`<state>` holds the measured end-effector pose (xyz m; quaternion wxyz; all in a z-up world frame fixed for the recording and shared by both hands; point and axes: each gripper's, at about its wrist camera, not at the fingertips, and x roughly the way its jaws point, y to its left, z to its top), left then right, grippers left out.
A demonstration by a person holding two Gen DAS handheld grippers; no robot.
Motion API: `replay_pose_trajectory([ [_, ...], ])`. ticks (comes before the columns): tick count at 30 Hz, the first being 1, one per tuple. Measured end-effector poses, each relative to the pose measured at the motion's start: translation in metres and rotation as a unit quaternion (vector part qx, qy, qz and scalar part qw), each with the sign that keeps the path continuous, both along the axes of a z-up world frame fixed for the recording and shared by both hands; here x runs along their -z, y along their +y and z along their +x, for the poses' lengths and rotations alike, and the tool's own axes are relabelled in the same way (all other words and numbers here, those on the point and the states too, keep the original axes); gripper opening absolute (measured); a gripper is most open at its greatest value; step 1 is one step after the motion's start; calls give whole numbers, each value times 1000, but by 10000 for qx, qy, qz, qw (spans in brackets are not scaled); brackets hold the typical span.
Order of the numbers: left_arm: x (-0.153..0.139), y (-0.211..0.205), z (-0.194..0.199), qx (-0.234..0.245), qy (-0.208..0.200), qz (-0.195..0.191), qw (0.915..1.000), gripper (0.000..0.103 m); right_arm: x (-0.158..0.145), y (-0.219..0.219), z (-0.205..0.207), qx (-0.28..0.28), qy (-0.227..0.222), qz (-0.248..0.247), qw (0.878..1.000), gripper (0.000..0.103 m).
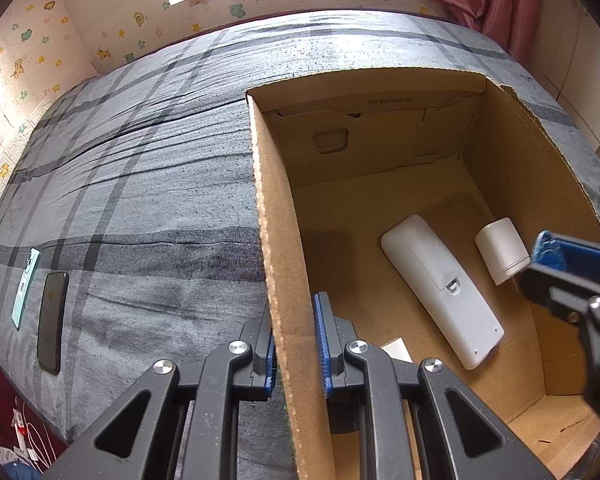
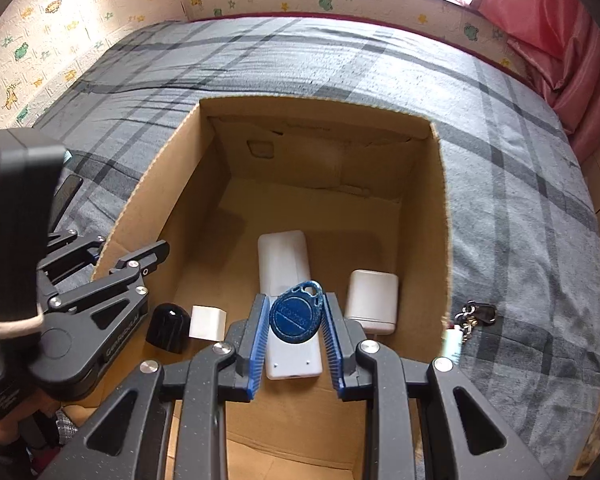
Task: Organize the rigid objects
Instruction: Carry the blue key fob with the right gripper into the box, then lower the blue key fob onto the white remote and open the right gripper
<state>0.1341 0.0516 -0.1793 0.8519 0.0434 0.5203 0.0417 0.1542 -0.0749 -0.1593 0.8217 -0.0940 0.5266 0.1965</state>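
Note:
An open cardboard box [image 1: 364, 76] [image 2: 316, 104] stands on a grey plaid bed. My left gripper [image 1: 296, 340] [image 2: 116, 256] is shut on the box's left wall, one finger inside and one outside. My right gripper [image 2: 296, 320] [image 1: 548, 264] hangs over the inside of the box, shut on a blue oval key fob [image 2: 296, 316] [image 1: 543, 245]. On the box floor lie a long white remote [image 1: 440, 284] [image 2: 284, 260], a small white case [image 1: 502, 250] [image 2: 374, 296], a black cap [image 2: 168, 328] and a small white block [image 2: 207, 322].
Outside the box, a black phone [image 1: 52, 320] and a teal phone [image 1: 26, 284] lie on the bed at the left. A bunch of keys [image 2: 474, 316] rests just past the box's right wall. Patterned walls and a pink curtain [image 2: 560, 32] border the bed.

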Motion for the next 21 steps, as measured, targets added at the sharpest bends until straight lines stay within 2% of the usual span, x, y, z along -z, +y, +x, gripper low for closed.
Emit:
replay_pose_trajectory([
  [8,-1,0,0,-1,-3,-20,10000,18,26,14,12,-39,350,-101,9993,28],
  [21,0,1,0,-1,-13,-10,10000,18,35,13,19,-21,531,-29,9986,29],
])
